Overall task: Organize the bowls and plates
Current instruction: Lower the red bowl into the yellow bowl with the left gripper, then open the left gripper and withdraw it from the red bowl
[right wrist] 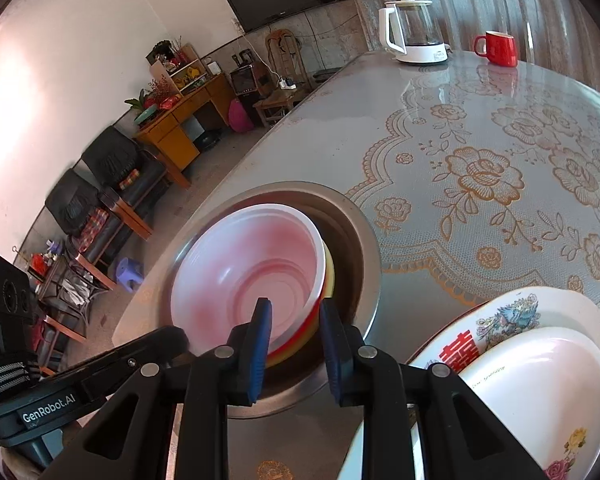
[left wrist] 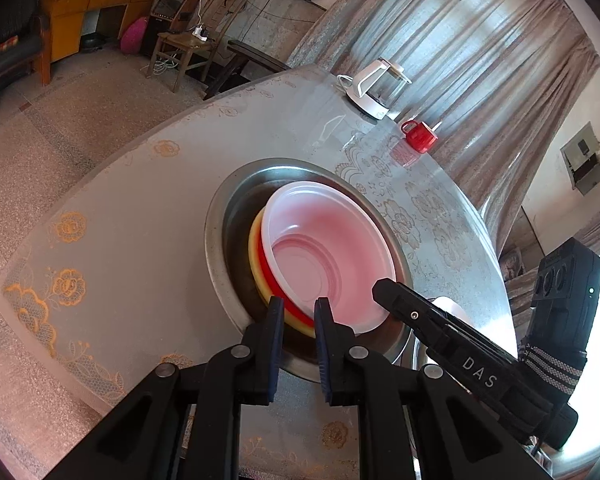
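A steel basin (left wrist: 220, 220) sits on the table and holds a nested stack: a white bowl (left wrist: 328, 248) in a red bowl (left wrist: 296, 312) in a yellow bowl (left wrist: 256, 248). My left gripper (left wrist: 300, 308) is at the stack's near rim, one jaw outside the yellow bowl and one inside the white one, shut on the walls. In the right wrist view my right gripper (right wrist: 294, 312) straddles the white bowl's (right wrist: 240, 264) rim with a dark gap beside its outer finger (right wrist: 332, 324), so it is open. Each gripper shows at the edge of the other's view.
A decorated plate (right wrist: 512, 312) with a white dish (right wrist: 540, 372) on it lies right of the basin (right wrist: 364, 264). A white kettle (right wrist: 412, 28) and a red mug (right wrist: 498, 48) stand at the table's far end. The table edge (left wrist: 112, 168) drops off to the left.
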Demonstrator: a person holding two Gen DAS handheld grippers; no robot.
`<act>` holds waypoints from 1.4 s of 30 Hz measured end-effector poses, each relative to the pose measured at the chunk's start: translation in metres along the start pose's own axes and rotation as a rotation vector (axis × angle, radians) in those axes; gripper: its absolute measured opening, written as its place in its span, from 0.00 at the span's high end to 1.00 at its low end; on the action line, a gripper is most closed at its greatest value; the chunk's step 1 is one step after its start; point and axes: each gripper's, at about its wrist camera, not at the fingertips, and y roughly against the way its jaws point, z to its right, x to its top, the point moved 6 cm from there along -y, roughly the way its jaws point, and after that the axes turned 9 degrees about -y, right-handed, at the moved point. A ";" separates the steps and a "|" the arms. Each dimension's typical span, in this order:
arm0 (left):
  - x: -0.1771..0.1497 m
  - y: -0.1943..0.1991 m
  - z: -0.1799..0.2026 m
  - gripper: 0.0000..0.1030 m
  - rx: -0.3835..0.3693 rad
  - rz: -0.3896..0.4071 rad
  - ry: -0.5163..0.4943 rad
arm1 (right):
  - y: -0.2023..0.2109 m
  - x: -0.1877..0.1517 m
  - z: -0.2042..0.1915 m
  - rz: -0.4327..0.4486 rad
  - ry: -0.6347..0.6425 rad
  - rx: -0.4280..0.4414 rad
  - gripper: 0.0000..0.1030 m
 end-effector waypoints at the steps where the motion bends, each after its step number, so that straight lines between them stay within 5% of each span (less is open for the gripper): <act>1: 0.000 0.001 0.000 0.85 0.013 0.006 -0.012 | 0.000 -0.001 -0.001 0.008 0.018 -0.016 0.79; 11: 0.007 0.010 -0.002 0.67 0.121 0.081 -0.105 | 0.001 -0.005 -0.007 0.030 0.081 -0.048 0.75; 21: 0.008 0.010 -0.008 0.64 0.191 0.092 -0.128 | 0.005 -0.007 -0.011 0.042 0.078 -0.005 0.67; 42: 0.007 0.002 -0.021 0.64 0.226 0.076 -0.090 | 0.018 0.003 0.006 0.078 -0.027 0.068 0.66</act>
